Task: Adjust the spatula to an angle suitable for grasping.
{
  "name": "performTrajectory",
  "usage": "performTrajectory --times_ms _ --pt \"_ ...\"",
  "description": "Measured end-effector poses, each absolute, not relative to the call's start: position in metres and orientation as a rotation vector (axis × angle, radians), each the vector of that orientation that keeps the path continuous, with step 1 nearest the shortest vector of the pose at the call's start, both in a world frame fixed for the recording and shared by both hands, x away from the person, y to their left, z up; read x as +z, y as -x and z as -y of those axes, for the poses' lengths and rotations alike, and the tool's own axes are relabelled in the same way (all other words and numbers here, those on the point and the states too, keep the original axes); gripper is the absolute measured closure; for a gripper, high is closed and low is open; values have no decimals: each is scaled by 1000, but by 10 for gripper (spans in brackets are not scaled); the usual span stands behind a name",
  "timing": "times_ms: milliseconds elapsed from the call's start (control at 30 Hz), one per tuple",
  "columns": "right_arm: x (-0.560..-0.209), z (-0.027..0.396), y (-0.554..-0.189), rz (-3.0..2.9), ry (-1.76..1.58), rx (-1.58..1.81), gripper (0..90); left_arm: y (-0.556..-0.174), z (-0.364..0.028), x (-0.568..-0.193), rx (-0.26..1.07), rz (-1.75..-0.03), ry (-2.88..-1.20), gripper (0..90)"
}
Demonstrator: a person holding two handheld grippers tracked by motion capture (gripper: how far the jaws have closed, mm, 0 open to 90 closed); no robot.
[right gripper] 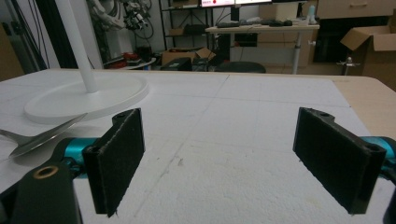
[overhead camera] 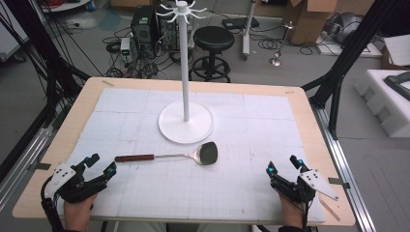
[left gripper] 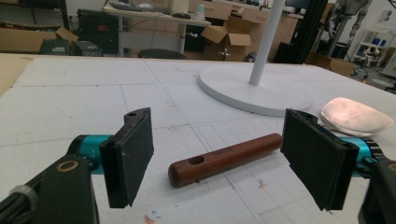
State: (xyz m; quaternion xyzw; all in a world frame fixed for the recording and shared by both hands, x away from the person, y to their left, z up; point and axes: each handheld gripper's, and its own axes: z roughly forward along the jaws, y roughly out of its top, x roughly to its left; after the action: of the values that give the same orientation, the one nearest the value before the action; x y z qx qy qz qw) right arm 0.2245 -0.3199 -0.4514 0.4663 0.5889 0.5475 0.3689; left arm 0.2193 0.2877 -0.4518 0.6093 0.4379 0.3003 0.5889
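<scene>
- So nothing's grabbed yet: the metal spatula with the brown wooden handle [overhead camera: 164,156] lies flat on the bench, just in front of the white round-based hook stand [overhead camera: 185,121], none of its hooks used.
- Left hand-held gripper [overhead camera: 99,164] gapes wide, pointed at the handle end; looks like pickup comes next.
- Right hand-held gripper [overhead camera: 284,165] is spread wide too, holding nothing.
- Bench is wood under a white gridded foam sheet [overhead camera: 251,121]. Beyond it: a black stool [overhead camera: 213,38], cables, cardboard boxes.
</scene>
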Motion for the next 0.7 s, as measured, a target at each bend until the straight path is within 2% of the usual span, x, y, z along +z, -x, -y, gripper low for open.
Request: performTrajectory --times_ms 233,367,400,433,500,533,700 --pt "-451 320 -225 -1514 -1206 1413 153 -220 -285 -451 710 -1010 -1451 300" --pt "-451 320 -225 -1524 -1209 1405 153 -224 -288 -451 646 -1042 -1454 323" --pt "-451 319 -225 -1524 -1209 1401 153 -226 -289 -451 603 -1045 -1457 389" --pt "-451 319 -225 -1525 -1205 1399 153 -227 -290 -451 560 -1037 -1468 505" --pt "-451 319 -225 -1520 -1207 1402 153 -227 -287 -449 526 -1034 -1540 790" --pt "-451 319 -225 -1520 -1205 1401 153 -227 -283 -449 541 -1037 -1584 884" --pt "-451 318 -226 -1529 -1210 1389 153 -236 -259 -446 532 -1079 -1750 896"
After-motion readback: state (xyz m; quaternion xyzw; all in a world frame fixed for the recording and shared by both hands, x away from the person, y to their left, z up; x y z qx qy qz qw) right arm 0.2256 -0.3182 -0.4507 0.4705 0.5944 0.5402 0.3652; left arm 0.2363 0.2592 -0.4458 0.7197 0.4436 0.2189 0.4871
